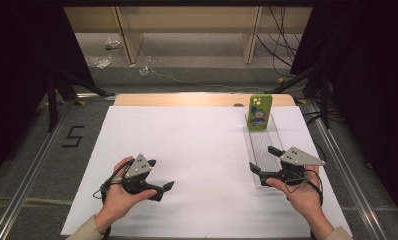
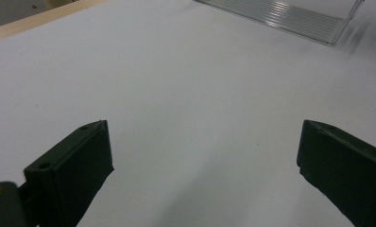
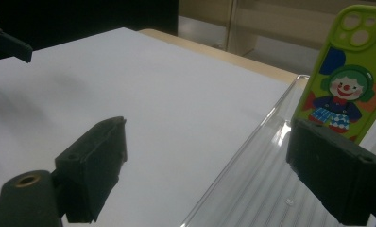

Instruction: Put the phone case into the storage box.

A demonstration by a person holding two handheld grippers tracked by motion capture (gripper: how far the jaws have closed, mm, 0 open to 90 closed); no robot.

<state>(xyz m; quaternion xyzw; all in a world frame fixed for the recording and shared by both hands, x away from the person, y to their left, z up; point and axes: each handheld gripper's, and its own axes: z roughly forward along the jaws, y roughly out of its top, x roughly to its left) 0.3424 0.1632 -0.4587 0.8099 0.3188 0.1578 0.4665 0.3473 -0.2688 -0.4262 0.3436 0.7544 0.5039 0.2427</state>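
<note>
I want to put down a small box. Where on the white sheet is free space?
The white sheet is bare across its middle and far left, between the left gripper and the clear tray. The right side is crowded: the tray, the green phone case standing at its far end, and the right gripper.

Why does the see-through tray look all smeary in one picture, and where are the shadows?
In the left gripper view the clear tray is streaky and blurred at its right edge. In the right gripper view the green phone case looks fairly sharp, while the near jaws are soft. In the high view, faint shadows lie under both grippers on the white sheet.
</note>
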